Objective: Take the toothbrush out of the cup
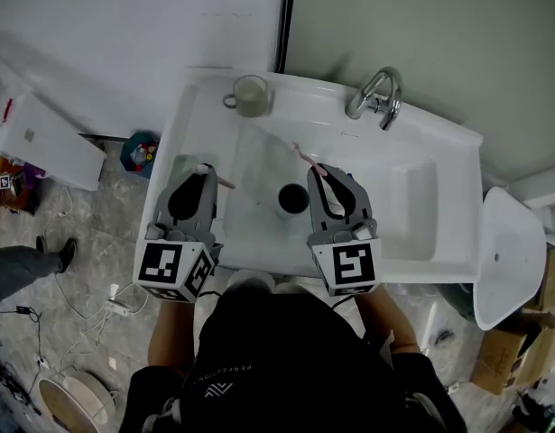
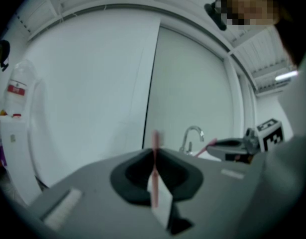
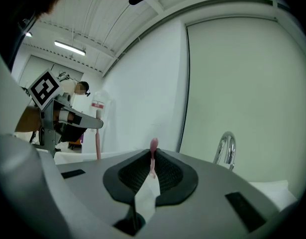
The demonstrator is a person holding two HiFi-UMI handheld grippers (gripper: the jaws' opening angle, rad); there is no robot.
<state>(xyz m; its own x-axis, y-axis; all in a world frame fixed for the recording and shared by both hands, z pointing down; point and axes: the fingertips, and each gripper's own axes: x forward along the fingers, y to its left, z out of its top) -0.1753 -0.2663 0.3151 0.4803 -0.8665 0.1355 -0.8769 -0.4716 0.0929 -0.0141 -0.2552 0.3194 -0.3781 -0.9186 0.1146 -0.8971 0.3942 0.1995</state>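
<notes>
- toothbrush out yet?
- look at the right claw first: its jaws are nearly together, pinched on that thin pink toothbrush. the handle runs up and away over the sink basin, touching nothing else.
- and the left claw?
- much the same. its jaws are closed on a second brush, pink too, standing upright between the pads, over the sink's left rim.
- so where's the cup?
- on the back ledge, left of the tap, well apart from both claws. nothing sticks out of it that i can see, though its inside shows small in the head view.
- then the job's done?
- i'd judge the pulling-out finished, since neither brush touches the cup. which of the two the task meant, i can't tell. what's left, if anything, is to set them down, and the pictures give no hint where.
</notes>
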